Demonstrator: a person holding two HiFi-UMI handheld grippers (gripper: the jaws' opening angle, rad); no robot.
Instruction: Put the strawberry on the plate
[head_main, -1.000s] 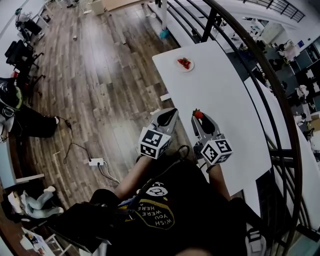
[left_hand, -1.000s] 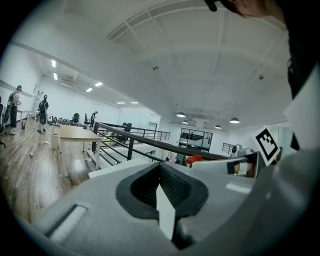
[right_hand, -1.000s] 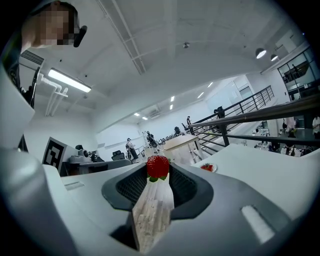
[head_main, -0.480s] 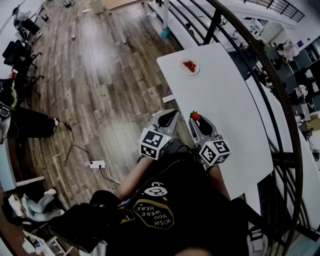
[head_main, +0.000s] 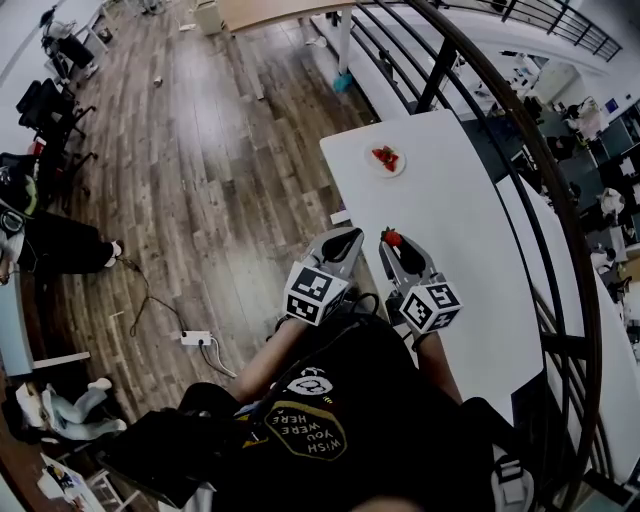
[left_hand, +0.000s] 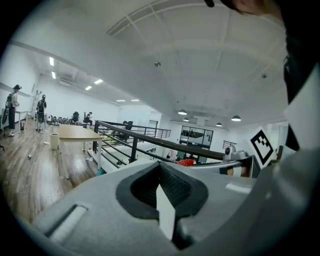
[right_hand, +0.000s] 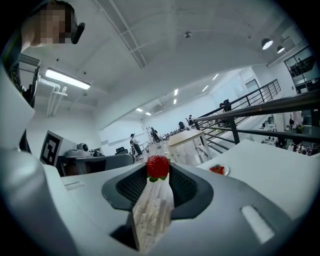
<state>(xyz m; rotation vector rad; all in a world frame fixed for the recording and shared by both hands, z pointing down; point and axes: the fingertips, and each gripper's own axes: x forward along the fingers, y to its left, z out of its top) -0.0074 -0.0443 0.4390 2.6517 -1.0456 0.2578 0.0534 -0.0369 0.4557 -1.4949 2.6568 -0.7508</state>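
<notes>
My right gripper (head_main: 392, 243) is shut on a red strawberry (head_main: 391, 238), pinched at the jaw tips above the near part of the white table (head_main: 450, 230). In the right gripper view the strawberry (right_hand: 158, 166) sits between the tips of the right gripper (right_hand: 158, 177). A small white plate (head_main: 386, 159) with red strawberry pieces stands near the table's far left edge, well ahead of both grippers; the plate (right_hand: 218, 170) shows to the right past the jaws. My left gripper (head_main: 345, 238) hangs shut and empty beside the right one, off the table's left edge.
A black railing (head_main: 470, 70) curves along the table's far and right side. Wooden floor (head_main: 200, 180) lies to the left, with a power strip and cable (head_main: 195, 338). A wooden desk (left_hand: 75, 134) stands further off.
The plate and table have drawn nearer to the grippers in the head view. Both grippers keep their pose, and the right one still holds the strawberry.
</notes>
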